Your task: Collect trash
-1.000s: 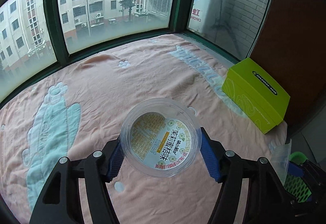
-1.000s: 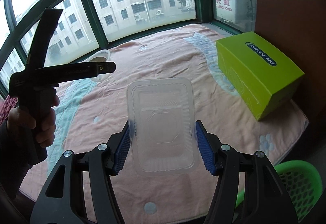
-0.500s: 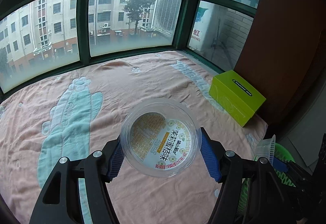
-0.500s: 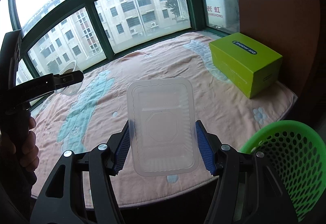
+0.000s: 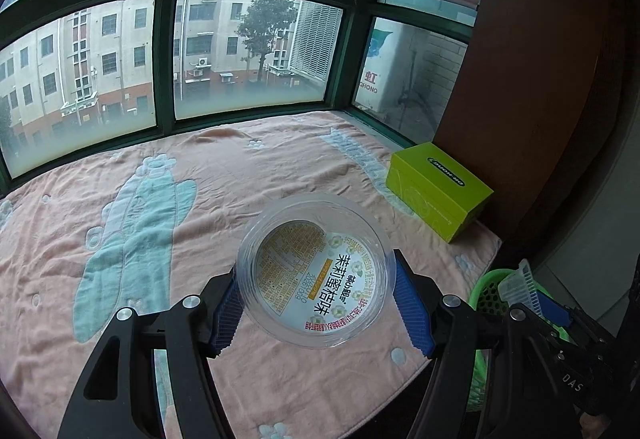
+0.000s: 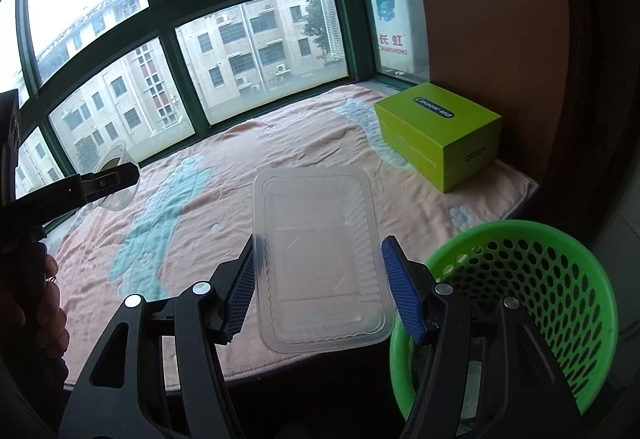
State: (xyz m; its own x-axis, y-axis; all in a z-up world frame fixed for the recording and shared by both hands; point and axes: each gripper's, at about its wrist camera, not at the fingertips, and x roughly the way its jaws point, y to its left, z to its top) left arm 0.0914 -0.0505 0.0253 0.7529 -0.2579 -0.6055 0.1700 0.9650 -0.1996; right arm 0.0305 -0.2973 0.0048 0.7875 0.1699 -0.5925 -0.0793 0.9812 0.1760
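A round clear plastic tub (image 5: 304,263) with a printed label is clamped between the blue pads of my left gripper (image 5: 315,291), above the near part of the pink blanket (image 5: 240,167). My right gripper (image 6: 318,251) is shut on a clear rectangular plastic tray (image 6: 320,223), held over the blanket's near edge. A green perforated basket (image 6: 560,279) stands on the floor just right of it. In the right wrist view the left gripper's fingers (image 6: 108,179) show at far left with the tub. The basket rim (image 5: 486,287) and the tray's edge (image 5: 516,281) show at the left wrist view's lower right.
A lime-green cardboard box (image 6: 436,131) sits on the blanket's far right corner, against a brown wall (image 6: 500,39). Green-framed windows (image 5: 164,59) close off the back. A person's hand (image 6: 48,303) holds the left gripper's handle. Beyond the blanket's near edge the floor is dark.
Both grippers have drawn back and risen from the blanket, each keeping its load. The green basket has come fully into the right wrist view, and the green box looks farther off.
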